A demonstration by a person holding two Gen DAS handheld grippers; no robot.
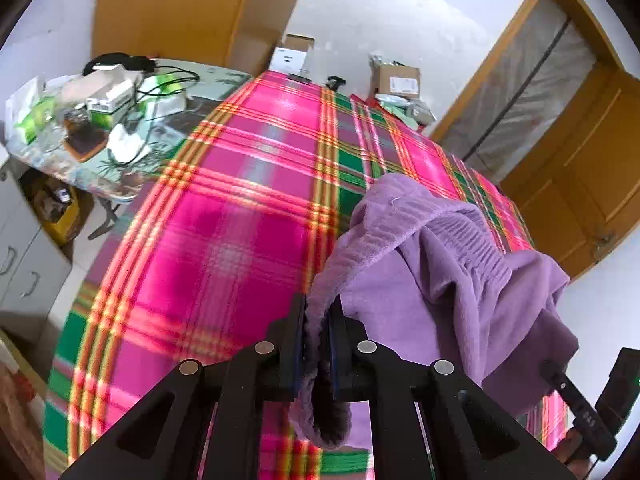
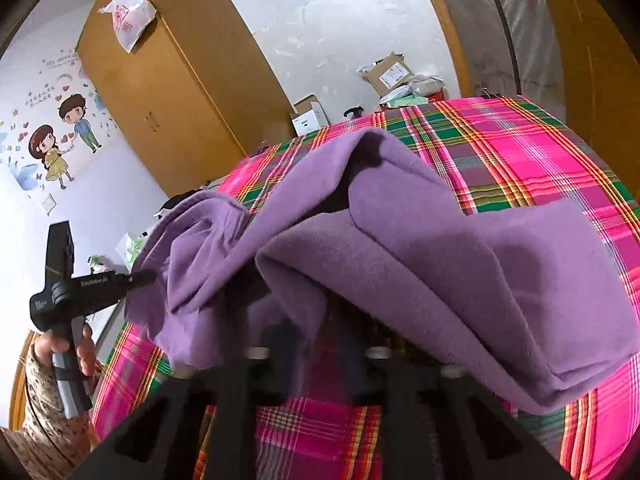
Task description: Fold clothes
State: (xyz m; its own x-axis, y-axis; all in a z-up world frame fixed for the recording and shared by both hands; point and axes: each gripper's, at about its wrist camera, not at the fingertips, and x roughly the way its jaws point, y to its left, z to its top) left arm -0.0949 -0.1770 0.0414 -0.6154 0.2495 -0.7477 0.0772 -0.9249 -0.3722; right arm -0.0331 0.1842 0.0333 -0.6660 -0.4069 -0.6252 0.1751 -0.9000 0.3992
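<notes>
**Two grippers lift one purple garment above the plaid bed cover**

Two black two-finger grippers hold the same soft purple fleece garment with a gathered elastic waistband (image 1: 452,264) over a bright pink, green and yellow plaid cloth (image 1: 224,208) that covers the wide surface; the garment hangs in the air in loose folds and only its lower part seems to reach the plaid cloth.

The left gripper (image 1: 318,344) has its jaws pressed nearly together, pinching the ribbed edge of the garment; a small loop of purple fabric hangs down between the fingers, below the pads. In the right wrist view the same gripper shows at the left side, held by a hand (image 2: 68,350) in a patterned sleeve (image 2: 38,408), and its tip goes into the gathered edge of the fabric.

The right gripper (image 2: 320,344) is mostly hidden under the draped fleece, blurred too; its jaws are closed, with a fold of the garment coming down into them, so they pinch it.

Behind the plaid cloth stand some cardboard boxes (image 1: 396,80) against the white wall; a cluttered side table (image 1: 104,120) is at the left; a tall wooden wardrobe (image 2: 176,80) stands beside cartoon wall stickers (image 2: 60,140).
</notes>
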